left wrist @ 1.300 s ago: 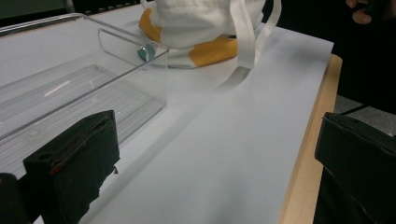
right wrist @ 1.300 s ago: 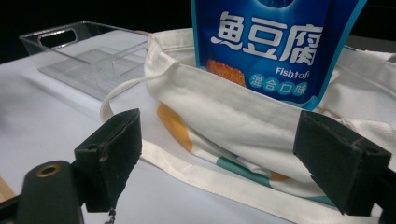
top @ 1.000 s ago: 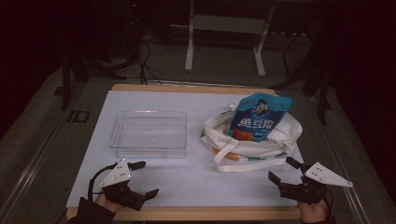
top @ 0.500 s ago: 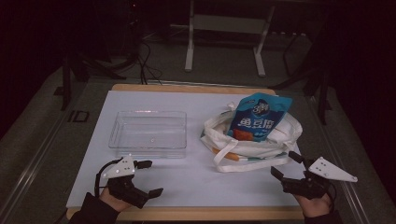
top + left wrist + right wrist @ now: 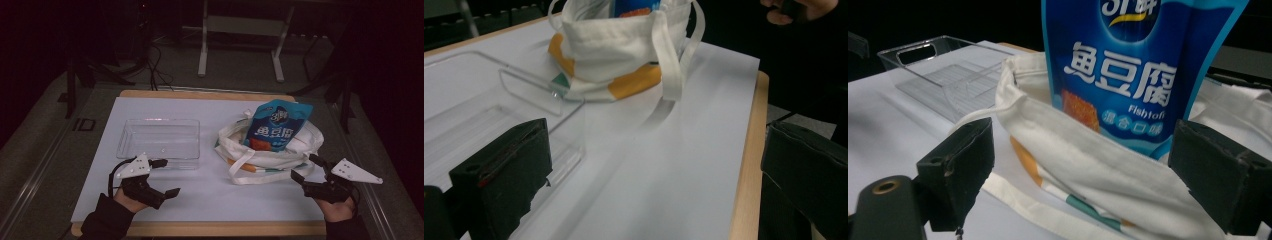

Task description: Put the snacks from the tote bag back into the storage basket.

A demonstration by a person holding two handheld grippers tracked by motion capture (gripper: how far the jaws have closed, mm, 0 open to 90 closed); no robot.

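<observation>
your right gripper point(image 5: 306, 170) is spread wide, nothing between the jaws, hovering low over the desk point(image 5: 215, 200) at its near right corner. in the right gripper view the jaws frame the cloth bag point(image 5: 1108, 170) and the blue snack pouch point(image 5: 1128, 65) standing in it, close ahead but not touching. the bag's strap point(image 5: 1043, 212) lies loose on the desk just under the jaws.

your left gripper point(image 5: 164, 178) is also spread wide and holding nothing, near the front left, just beside the near edge of the clear tray point(image 5: 159, 142). in the left gripper view one jaw sits over the tray's near corner and the other hangs off past the desk edge; i can't tell if it's touching the tray.

where the work stands, as i read it: nothing started. the pouch point(image 5: 276, 126) is upright in the bag point(image 5: 265, 150), top half sticking out above the rim, at the right-centre of the desk. the tray looks empty and sits left of the bag, apart from it.

likely plan is pouch out of the bag and into the tray. all of that is left: close in on the pouch, grip it, lift clear of the bag, carry across, set down. left gripper may need to pin the bag so it doesn't come up with the pouch.
</observation>
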